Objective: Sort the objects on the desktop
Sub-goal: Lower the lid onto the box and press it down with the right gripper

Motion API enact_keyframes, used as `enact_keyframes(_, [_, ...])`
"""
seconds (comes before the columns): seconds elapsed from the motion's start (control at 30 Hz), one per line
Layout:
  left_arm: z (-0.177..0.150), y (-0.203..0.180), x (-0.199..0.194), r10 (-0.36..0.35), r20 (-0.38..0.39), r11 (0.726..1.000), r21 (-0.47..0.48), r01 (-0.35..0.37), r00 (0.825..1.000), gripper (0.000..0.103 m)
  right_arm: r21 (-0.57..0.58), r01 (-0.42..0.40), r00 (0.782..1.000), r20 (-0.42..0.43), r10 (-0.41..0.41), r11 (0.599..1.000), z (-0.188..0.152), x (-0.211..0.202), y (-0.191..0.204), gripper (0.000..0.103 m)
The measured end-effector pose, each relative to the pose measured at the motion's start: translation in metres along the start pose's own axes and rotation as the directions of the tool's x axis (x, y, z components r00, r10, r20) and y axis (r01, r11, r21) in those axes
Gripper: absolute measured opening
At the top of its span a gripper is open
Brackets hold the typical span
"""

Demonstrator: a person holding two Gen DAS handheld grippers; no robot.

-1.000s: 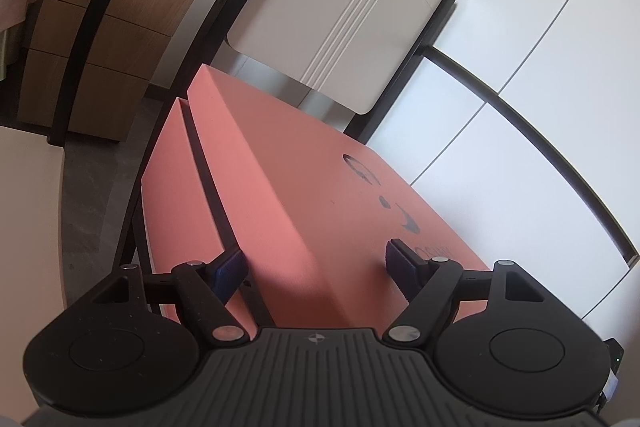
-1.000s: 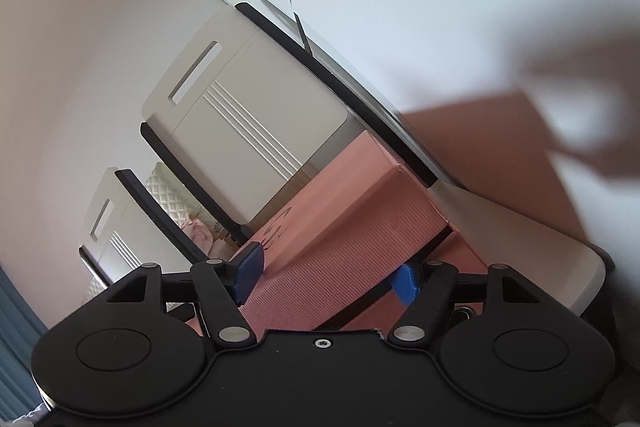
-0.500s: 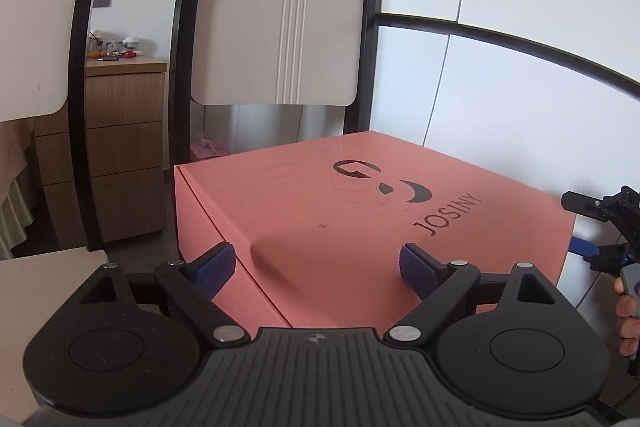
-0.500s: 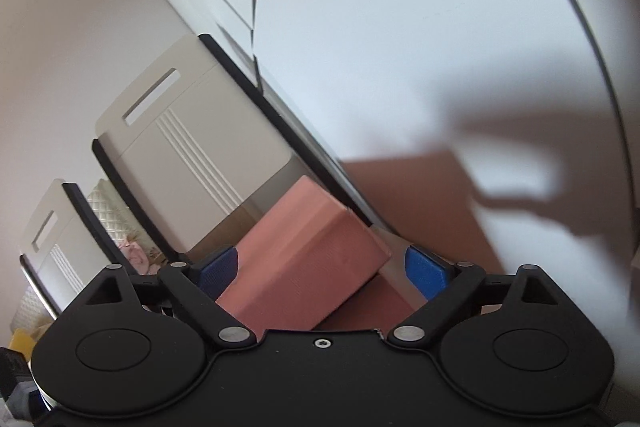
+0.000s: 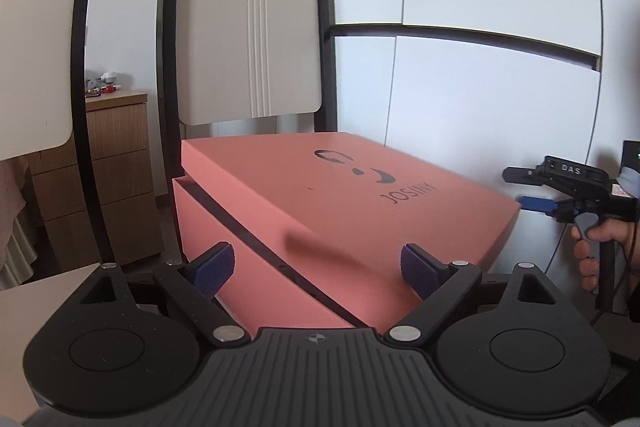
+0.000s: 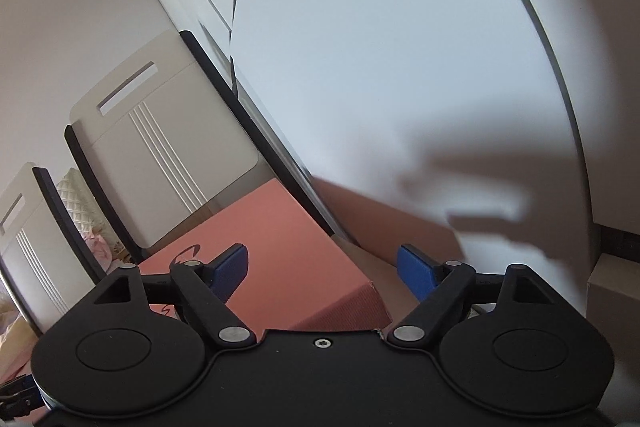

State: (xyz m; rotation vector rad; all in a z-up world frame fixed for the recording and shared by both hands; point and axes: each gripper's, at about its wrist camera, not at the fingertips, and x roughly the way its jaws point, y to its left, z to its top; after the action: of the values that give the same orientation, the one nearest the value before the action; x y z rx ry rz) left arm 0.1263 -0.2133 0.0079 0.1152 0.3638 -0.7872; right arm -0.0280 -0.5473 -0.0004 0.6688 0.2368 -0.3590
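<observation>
A salmon-pink box (image 5: 320, 211) with a lid printed "JOSINY" sits close in front of me in the left wrist view, its lid slightly askew over the base. My left gripper (image 5: 316, 269) is open, its blue pads apart at the box's near edge, touching nothing. My right gripper (image 5: 532, 193) shows at the right of that view, held in a hand beside the box's right corner. In the right wrist view the right gripper (image 6: 322, 267) is open and empty, just above the box's corner (image 6: 280, 259).
A chair with a cream back and black frame (image 5: 248, 47) stands behind the box. A second chair (image 5: 36, 39) is at the left. A wooden drawer unit (image 5: 116, 163) with small items stands behind. A white panelled wall (image 5: 480, 87) is at the right.
Both grippers have levelled out and drawn back from the box. The right gripper has come away from the box's side. The lid now sits askew.
</observation>
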Motion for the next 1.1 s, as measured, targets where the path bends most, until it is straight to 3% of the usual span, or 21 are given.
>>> enact_keyframes(0.23, [-0.008, -0.019, -0.011, -0.017, 0.004, 0.999, 0.032, 0.017, 1.000, 0.092, 0.033, -0.001, 1.000, -0.010, 0.001, 0.999, 0.002, 0.009, 0.001, 0.082])
enact_keyframes(0.43, [-0.021, -0.027, -0.010, -0.041, 0.058, 0.996, 0.079, 0.036, 0.997, 0.093, 0.047, 0.004, 0.999, -0.040, -0.002, 0.999, -0.001, 0.019, 0.000, 0.081])
enact_keyframes(0.5, [-0.018, -0.027, -0.008, -0.056, 0.035, 0.996, 0.078, 0.053, 0.998, 0.093, 0.045, 0.010, 0.999, -0.047, -0.008, 0.999, -0.002, 0.021, -0.001, 0.078])
enact_keyframes(0.6, [-0.009, -0.025, -0.007, -0.072, -0.053, 0.997, -0.018, 0.071, 0.996, 0.093, 0.077, 0.009, 0.998, -0.057, -0.005, 0.997, -0.003, 0.028, -0.002, 0.077])
enact_keyframes(0.7, [-0.009, -0.031, -0.007, -0.057, -0.034, 0.998, 0.036, 0.058, 0.998, 0.093, 0.093, 0.008, 0.997, -0.073, -0.002, 0.996, -0.005, 0.034, -0.002, 0.074])
enact_keyframes(0.8, [-0.015, -0.033, 0.003, -0.068, -0.064, 0.995, 0.068, 0.073, 0.996, 0.093, 0.100, 0.006, 0.997, -0.073, 0.002, 0.995, -0.005, 0.038, -0.002, 0.074])
enact_keyframes(0.87, [-0.017, -0.033, 0.009, -0.097, -0.094, 0.993, 0.063, 0.103, 0.991, 0.093, 0.112, 0.000, 0.997, -0.071, 0.008, 0.994, -0.006, 0.039, -0.004, 0.072])
enact_keyframes(1.1, [-0.016, -0.035, 0.017, -0.088, -0.073, 0.994, 0.063, 0.092, 0.993, 0.094, 0.100, -0.001, 0.998, -0.062, 0.007, 0.995, -0.008, 0.038, 0.004, 0.070])
